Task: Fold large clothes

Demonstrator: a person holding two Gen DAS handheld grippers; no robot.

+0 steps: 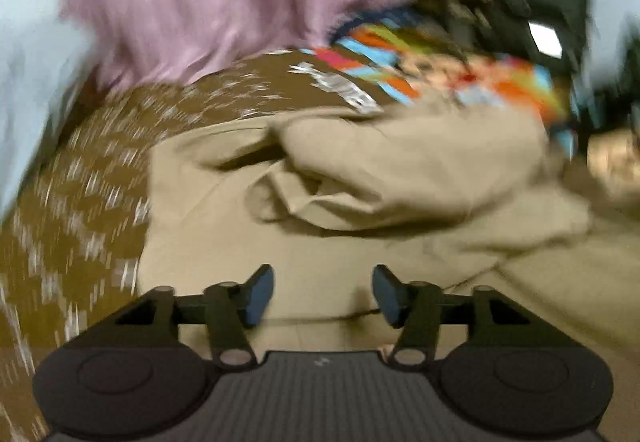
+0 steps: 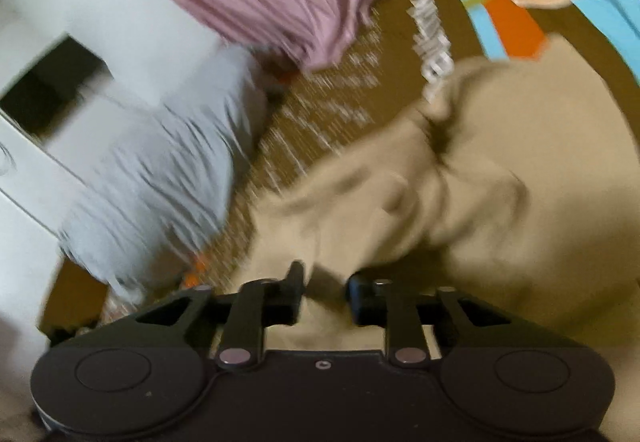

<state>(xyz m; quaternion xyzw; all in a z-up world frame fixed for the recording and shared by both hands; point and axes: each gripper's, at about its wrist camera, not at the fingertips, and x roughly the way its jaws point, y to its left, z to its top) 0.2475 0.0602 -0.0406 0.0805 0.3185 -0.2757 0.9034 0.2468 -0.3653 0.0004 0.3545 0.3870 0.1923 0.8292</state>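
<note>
1. A large beige cotton garment is seen lying crumpled on a brown bedspread with small white marks, which also carries a bright cartoon print in orange and blue. The garment is bunched into soft ridges, with one loose flap folded over its middle.

2. A mauve pleated cloth and a pale grey-blue cloth are found at the far side of the bedspread, apart from the beige garment.

3. The left gripper is held low over the near part of the garment. Its blue-padded jaws stand well apart, and nothing is clamped between them; only the flat cloth below is seen through the gap.

4. The right gripper is also placed over the garment's near edge. Its jaws are parted only a little. Cloth is seen in the gap, but it does not appear to be pinched.

5. The step in hand is judged to be an early one: the garment is not yet spread out, and no neat fold is visible.

6. For the next move, two edges or corners would probably have to be gripped and pulled apart, so that the cloth is flattened before folding. Both pictures are blurred, so fine details cannot be told.
</note>
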